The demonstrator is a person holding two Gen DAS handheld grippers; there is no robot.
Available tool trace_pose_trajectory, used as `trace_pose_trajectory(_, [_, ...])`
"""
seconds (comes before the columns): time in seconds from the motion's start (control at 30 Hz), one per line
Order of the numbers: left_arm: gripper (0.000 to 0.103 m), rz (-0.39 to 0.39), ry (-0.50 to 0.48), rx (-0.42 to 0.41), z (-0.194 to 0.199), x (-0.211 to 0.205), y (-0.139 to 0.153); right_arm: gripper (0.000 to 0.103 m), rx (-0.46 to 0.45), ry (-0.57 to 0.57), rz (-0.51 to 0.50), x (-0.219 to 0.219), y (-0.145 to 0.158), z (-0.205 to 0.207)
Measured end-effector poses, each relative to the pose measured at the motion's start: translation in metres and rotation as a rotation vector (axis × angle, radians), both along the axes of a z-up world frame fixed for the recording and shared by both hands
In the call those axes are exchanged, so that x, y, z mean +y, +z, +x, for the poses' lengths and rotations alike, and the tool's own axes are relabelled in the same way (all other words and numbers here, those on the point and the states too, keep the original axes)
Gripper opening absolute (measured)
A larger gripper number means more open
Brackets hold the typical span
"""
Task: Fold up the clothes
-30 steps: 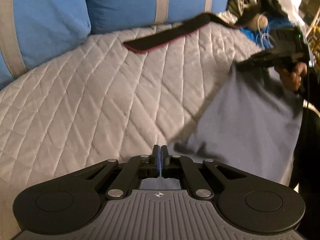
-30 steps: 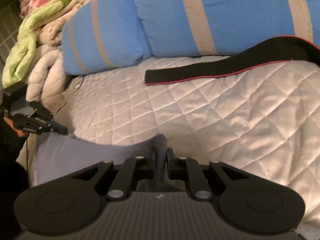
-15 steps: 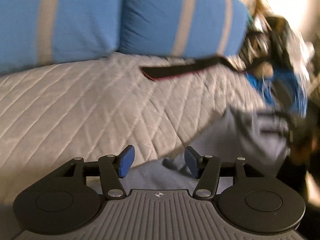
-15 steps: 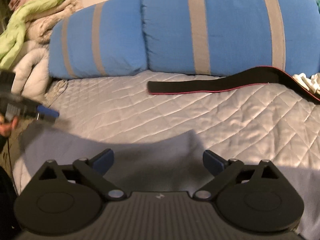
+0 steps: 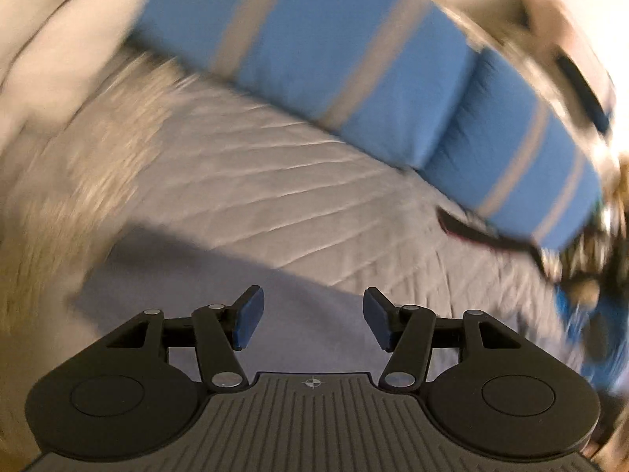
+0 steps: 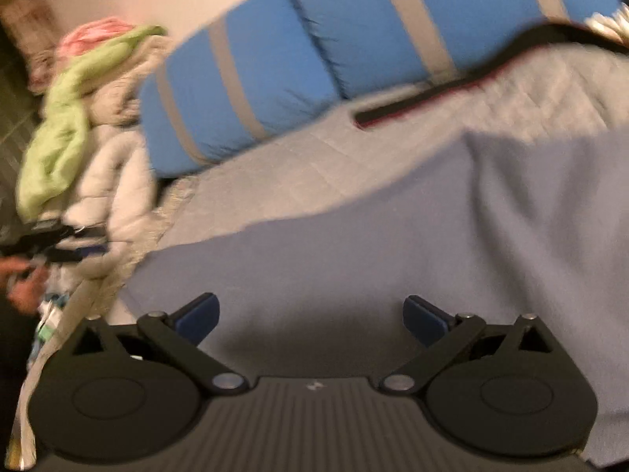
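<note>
Grey-blue soft cloth garment (image 6: 393,259) lies flat along the quilted white bed's (image 5: 275,165) near edge beneath both grippers' (image 5: 310,322) (image 6: 310,316) open, empty jaws, so a careless regrasp could bunch it.

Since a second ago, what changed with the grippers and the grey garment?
Both grippers let go: the left gripper and right gripper were shut on the grey garment, and now their jaws are open and empty above it. The garment now lies on the quilt. Blue pillows and black strap unchanged.
</note>
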State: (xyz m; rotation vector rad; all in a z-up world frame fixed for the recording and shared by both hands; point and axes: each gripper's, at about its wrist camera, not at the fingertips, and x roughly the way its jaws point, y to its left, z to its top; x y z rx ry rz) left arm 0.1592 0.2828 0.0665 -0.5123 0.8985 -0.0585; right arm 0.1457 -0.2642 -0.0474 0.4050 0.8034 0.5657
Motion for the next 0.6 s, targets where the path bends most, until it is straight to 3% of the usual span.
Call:
trace_pose_trajectory(0.23, [0.054,-0.246,0.164,0.119,-0.004,0.023,-0.055,0.103,-0.029,0.000,-0.018,0.002,0.002,-0.002])
trace_pose_trajectory(0.4, [0.054,-0.329,0.258,0.211,-0.004,0.028,-0.084,0.103,-0.024,-0.013,0.001,-0.003,0.001,-0.001])
trace_pose_trajectory(0.5, [0.054,-0.374,0.315,0.231,-0.007,0.030,-0.098,0.103,-0.021,-0.013,0.008,-0.004,-0.001,-0.001])
trace_pose_trajectory(0.6, [0.054,-0.445,0.378,0.199,-0.011,0.034,-0.109,0.103,-0.024,-0.001,0.010,-0.003,0.000,-0.002])
